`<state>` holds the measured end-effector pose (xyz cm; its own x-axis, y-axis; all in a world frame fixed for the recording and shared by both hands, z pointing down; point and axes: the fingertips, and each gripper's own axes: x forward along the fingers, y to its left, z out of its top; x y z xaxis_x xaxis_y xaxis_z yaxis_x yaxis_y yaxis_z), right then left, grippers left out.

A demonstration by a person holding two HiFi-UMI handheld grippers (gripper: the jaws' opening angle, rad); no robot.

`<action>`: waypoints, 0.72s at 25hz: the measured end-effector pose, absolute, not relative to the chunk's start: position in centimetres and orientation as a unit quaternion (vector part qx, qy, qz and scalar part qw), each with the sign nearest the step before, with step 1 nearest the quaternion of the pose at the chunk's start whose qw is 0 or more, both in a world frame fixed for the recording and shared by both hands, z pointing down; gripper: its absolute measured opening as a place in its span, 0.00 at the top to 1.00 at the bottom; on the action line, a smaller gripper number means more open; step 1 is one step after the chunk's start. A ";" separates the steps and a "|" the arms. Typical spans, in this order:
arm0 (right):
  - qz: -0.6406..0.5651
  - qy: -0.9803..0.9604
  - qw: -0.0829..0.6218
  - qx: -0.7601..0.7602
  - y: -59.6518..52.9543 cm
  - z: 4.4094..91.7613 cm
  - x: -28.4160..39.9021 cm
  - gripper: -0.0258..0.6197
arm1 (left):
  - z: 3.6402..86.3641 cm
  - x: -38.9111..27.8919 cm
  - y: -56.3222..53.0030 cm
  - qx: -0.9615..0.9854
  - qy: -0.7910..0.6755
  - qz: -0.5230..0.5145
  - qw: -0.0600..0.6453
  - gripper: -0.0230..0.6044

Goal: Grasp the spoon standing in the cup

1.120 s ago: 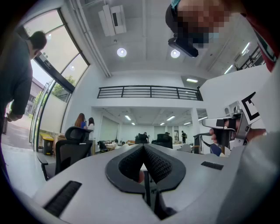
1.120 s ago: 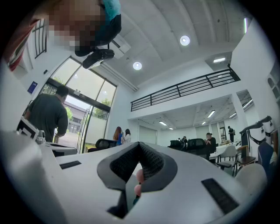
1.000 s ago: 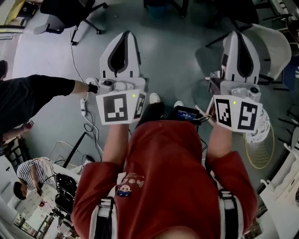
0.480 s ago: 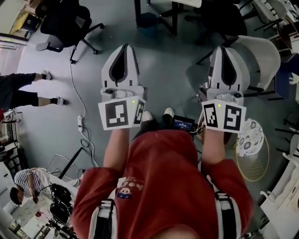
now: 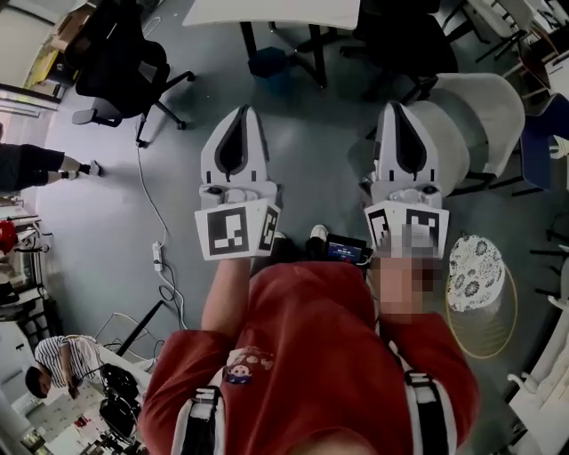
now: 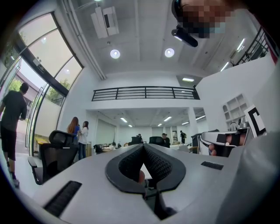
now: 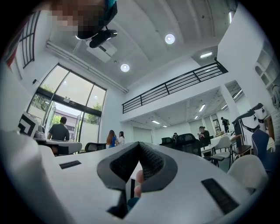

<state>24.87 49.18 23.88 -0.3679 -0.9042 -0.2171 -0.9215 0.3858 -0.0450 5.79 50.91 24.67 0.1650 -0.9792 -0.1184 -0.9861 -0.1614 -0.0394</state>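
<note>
Since neither spoon nor cup shows in any view, its direction, long axis and the nearer hand cannot be judged. With jaws together on nothing, the left gripper (image 5: 240, 114) and right gripper (image 5: 397, 108) point side by side toward the white table (image 5: 267, 11).

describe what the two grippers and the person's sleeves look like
The left gripper and right gripper are white, tapered shells, each with a dark teardrop-shaped opening lined by ribbed black pads. Each carries a cube of black-and-white square markers at its base. The person wears a red short-sleeved shirt, forearms uncovered, with black-and-white straps over the shoulders.
</note>
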 end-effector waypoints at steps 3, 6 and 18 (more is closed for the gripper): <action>0.039 0.824 0.108 -0.555 48.9 23.7 25.7 0.94 | 24.2 6.7 50.7 -0.763 0.643 0.036 0.057 0.96; 0.037 0.825 0.109 -0.554 48.6 23.7 26.2 0.94 | 24.2 7.5 50.2 -0.764 0.641 0.038 0.058 0.96; 0.038 0.814 0.095 -0.571 42.9 24.6 24.0 0.94 | 25.6 5.4 43.7 -0.780 0.622 0.049 0.044 0.96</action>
